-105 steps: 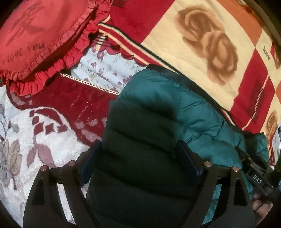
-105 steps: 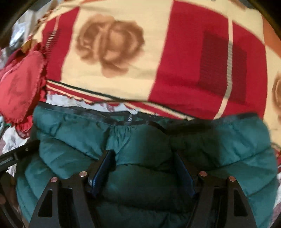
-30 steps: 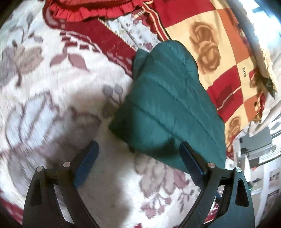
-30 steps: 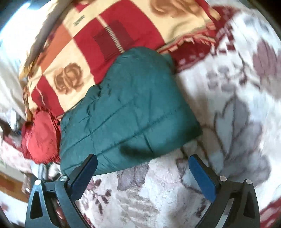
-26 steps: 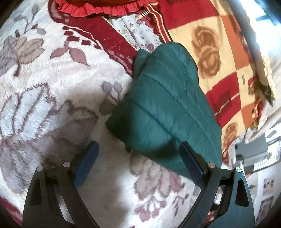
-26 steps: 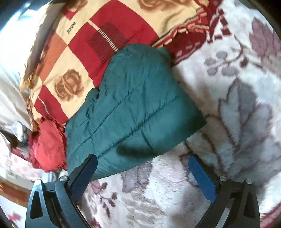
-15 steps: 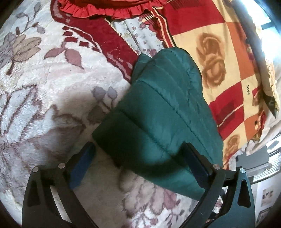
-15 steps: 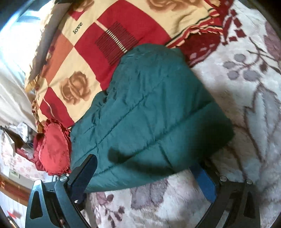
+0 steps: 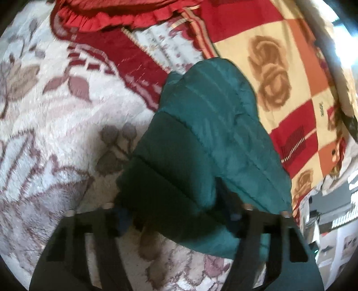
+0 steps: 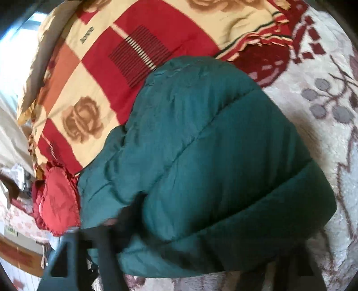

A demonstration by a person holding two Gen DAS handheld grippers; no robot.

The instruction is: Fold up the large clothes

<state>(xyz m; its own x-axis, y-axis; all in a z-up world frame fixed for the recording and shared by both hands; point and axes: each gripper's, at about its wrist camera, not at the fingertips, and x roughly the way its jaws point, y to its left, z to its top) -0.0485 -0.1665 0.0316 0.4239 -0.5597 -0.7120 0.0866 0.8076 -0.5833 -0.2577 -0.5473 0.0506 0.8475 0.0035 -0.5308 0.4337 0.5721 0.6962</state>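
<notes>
**A:** so where's the jacket at? any boxes or bins around?

**B:** no containers that I can make out. The green puffer jacket (image 9: 208, 143) is folded into a fat bundle lying on the white floral blanket (image 9: 44, 125), its far end up against the red-and-cream rose blanket (image 9: 290, 73). A red frilly cushion (image 9: 116, 13) sits further off.

**A:** which way does it run?

**B:** long axis goes from the near edge away toward the rose blanket; the quilting seams run across it.

**A:** and the claws?

**B:** both are closing in on the near edge. The left gripper (image 9: 179, 215) has the jacket's corner bunched between its 2 fingers, pads pressing into the fabric. The right gripper (image 10: 201, 253) is mostly buried: 1 finger digs in on the left, the other is hidden under the bundle. Blurry, but it looks clamped too.
</notes>
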